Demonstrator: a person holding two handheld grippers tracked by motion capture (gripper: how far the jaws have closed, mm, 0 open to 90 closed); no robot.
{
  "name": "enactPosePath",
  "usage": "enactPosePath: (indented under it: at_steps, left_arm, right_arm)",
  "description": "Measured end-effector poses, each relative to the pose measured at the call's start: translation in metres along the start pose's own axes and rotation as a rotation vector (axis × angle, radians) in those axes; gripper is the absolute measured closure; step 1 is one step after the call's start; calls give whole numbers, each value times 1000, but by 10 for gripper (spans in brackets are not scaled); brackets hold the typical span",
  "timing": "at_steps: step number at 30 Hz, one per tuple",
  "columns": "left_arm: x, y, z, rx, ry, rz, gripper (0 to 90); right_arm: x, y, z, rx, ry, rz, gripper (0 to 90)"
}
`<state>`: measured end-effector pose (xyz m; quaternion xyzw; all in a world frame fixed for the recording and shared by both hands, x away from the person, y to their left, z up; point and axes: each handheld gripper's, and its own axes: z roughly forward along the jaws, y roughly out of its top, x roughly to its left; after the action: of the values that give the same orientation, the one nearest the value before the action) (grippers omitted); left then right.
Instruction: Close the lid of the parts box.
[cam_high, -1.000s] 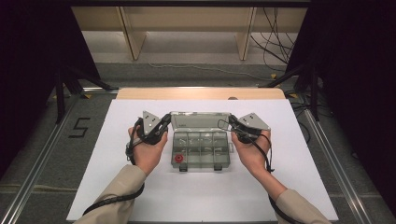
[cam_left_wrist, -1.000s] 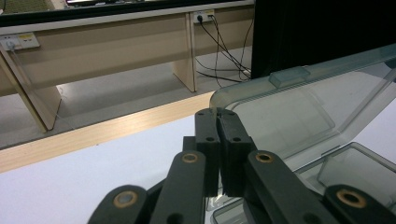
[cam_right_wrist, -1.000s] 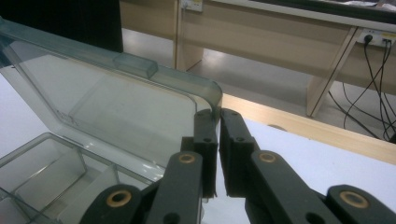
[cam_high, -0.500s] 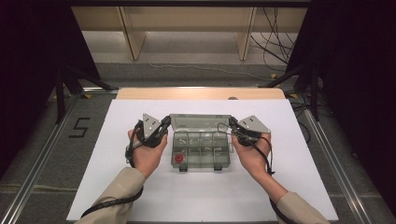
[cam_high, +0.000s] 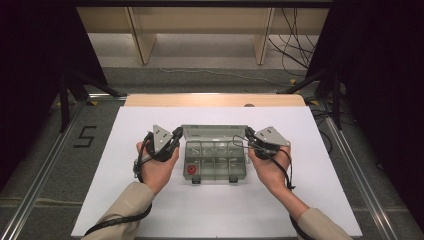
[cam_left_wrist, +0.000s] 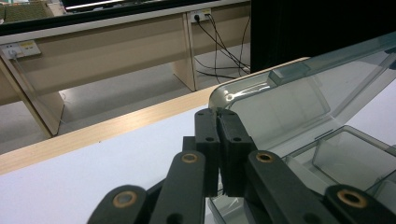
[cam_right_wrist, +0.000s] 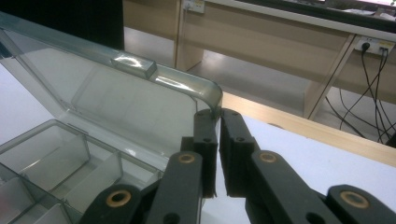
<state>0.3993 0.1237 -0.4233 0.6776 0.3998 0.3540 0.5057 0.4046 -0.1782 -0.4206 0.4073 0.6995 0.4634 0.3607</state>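
**Inspector:** What is changing at the clear compartment box (cam_high: 215, 162)?

**Assessor:** Very little. The box is sitting mid-table on the white table (cam_high: 150, 210), with a red part (cam_high: 191, 169) in its near-left compartment. Compared with a second ago, the far edge of the lid (cam_high: 215, 132) is showing slightly lower, and both hands are barely shifting.

**Inspector:** Grippers?

**Assessor:** The left gripper (cam_high: 176, 134) and right gripper (cam_high: 248, 132) are each pinching a far corner of the lid, jaws nearly together on its thin rim.

**Inspector:** Meaning?

**Assessor:** In my judgement, the lid is being swung slowly on its hinge, probably toward closing. The front latches (cam_high: 232, 178) are hanging undone.
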Motion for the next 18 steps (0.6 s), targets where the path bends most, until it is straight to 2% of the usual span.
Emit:
enactPosePath:
  at_steps: [6,8,15,16,18]
  left_arm:
    - [-1,-1,-2,4,2,1,875]
    - [-1,-1,-2,5,-1,3,875]
    - [-2,-2,-4,7,-4,8,875]
    - [-2,-2,-4,6,-3,8,875]
    - [-2,-3,-4,4,-4,8,875]
  right_arm:
    - [0,-1,-2,5,3,-6,862]
    - [-1,-1,-1,-14,-7,-24,862]
    - [0,-2,-3,-8,-9,-26,862]
    - [1,-2,-3,3,3,-8,862]
    - [2,-2,-4,3,3,-10,861]
